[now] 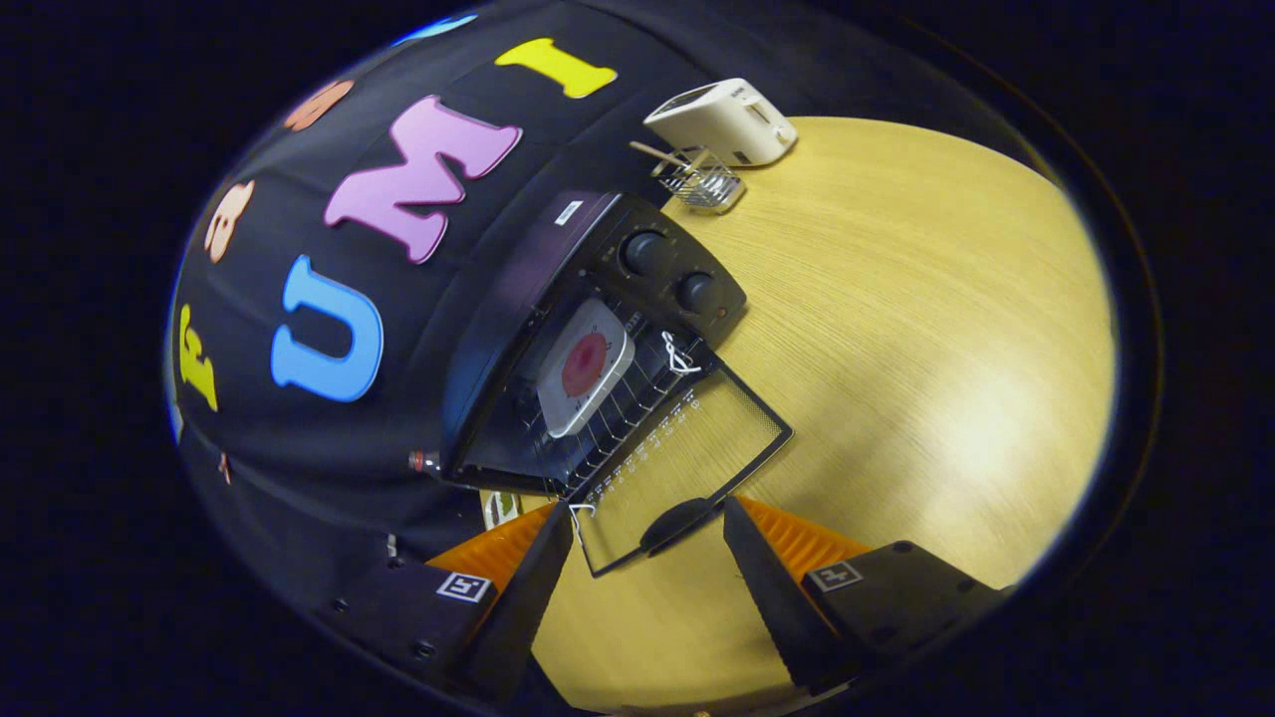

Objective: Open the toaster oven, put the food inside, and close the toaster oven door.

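The black toaster oven (pixel 558 299) stands on the wooden table (pixel 896 329) against the booth's wall, its glass door (pixel 687 468) folded down flat toward me. Inside, on the wire rack (pixel 618 408), sits a white square plate with a round red piece of food (pixel 586 366). My gripper (pixel 647 533) is open, its two fingers spread wide on either side of the door's front edge. The dark door handle (pixel 677 523) lies between the fingertips, with neither finger pressing on it.
Two round knobs (pixel 647 254) sit on the oven's control panel. Beyond the oven stand a small wire basket with sticks (pixel 702 179) and a white toaster (pixel 722 121). Bare tabletop stretches to the right of the oven.
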{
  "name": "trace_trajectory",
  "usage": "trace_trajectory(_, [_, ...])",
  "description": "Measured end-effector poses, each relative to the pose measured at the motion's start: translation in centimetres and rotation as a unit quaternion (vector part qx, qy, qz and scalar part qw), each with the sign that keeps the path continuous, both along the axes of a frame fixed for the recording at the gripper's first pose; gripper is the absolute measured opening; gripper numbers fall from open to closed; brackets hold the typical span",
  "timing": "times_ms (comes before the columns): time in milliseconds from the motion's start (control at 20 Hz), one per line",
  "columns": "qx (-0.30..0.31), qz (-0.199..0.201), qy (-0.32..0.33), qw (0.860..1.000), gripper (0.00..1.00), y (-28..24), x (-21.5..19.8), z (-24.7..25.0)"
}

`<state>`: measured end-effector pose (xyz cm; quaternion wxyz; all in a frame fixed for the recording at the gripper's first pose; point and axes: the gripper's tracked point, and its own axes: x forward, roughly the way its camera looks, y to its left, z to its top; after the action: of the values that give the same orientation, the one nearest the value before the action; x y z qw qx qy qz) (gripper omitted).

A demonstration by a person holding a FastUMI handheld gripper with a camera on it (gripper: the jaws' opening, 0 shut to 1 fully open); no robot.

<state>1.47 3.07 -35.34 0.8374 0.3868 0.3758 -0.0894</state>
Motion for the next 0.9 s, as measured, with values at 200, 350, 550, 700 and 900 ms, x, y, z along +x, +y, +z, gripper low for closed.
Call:
trace_trajectory(200, [-0.095,0.132,-0.007,0.987,0.98,2.3,-1.4,-1.5])
trace_trajectory(350, [-0.165,0.210,-0.005,0.964,0.99,3.7,-2.0,-3.3])
trace_trajectory(550, [-0.231,0.261,0.022,0.937,0.99,3.7,-2.6,-7.1])
trace_trajectory(700, [-0.239,0.271,0.042,0.931,0.99,4.3,-2.6,-9.1])
trace_trajectory(900, [-0.240,0.269,0.070,0.930,0.99,4.7,-2.3,-11.5])
